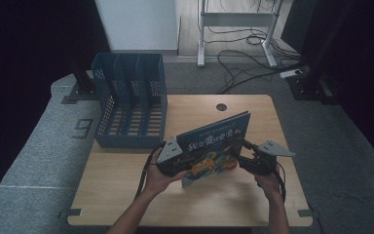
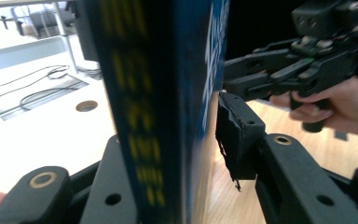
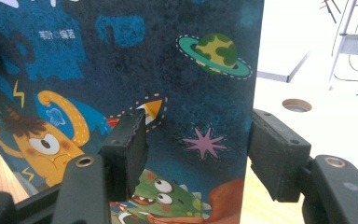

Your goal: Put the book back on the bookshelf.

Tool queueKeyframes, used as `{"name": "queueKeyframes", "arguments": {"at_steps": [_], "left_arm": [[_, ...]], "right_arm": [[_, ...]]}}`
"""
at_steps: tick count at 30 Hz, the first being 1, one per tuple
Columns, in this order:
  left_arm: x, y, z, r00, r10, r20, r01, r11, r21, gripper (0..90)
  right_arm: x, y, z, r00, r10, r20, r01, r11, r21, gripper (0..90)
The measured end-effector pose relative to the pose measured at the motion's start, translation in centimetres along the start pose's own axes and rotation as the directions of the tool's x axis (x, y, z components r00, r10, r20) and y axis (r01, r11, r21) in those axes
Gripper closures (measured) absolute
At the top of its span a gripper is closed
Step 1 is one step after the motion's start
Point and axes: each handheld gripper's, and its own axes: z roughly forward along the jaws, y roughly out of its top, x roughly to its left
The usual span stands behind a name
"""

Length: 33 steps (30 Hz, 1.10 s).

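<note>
A blue picture book [image 1: 219,139] with cartoon monsters on its cover stands upright on the wooden table [image 1: 126,195], held between both grippers. My left gripper [image 1: 195,158] is shut on its spine end; in the left gripper view the spine [image 2: 154,93] fills the gap between the jaws [image 2: 168,140]. My right gripper [image 1: 241,148] is at the book's other end. In the right gripper view its jaws [image 3: 198,144] stand open astride the cover's [image 3: 121,56] free edge, one pad in front and one past the edge. The right gripper [image 2: 233,79] also shows from the left one.
A blue slotted file rack [image 1: 131,97] with empty compartments stands at the table's far left. A round cable hole [image 1: 221,107] lies near the far edge. Beyond the table are a desk frame and floor cables [image 1: 243,58].
</note>
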Motion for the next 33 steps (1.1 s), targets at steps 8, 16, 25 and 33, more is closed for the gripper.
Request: {"name": "queueKeyframes", "arguments": {"at_steps": [8,16,25,33], "left_arm": [[-0.4,0.5,-0.2,0.9994,-0.025,0.025,0.026,0.9987,-0.044,63.7],[-0.9,0.5,-0.5,0.9988,-0.041,0.027,0.042,0.9975,-0.056,74.4],[-1.6,0.2,-0.5,0.9985,-0.037,0.041,0.04,0.9971,-0.064,72.0],[-1.7,0.1,-0.4,0.9976,-0.064,0.027,0.066,0.994,-0.087,70.0]], "right_arm": [[0.4,0.0,0.1,0.9997,-0.023,-0.005,0.023,1.0,0.004,38.4],[0.3,-0.1,0.2,0.9995,-0.019,-0.024,0.019,1.0,0.0,37.8],[0.1,-0.1,0.4,0.9991,0.017,-0.039,-0.016,1.0,0.01,35.7],[0.3,-0.1,0.5,0.9996,0.015,-0.024,-0.015,1.0,0.007,35.9]]}}
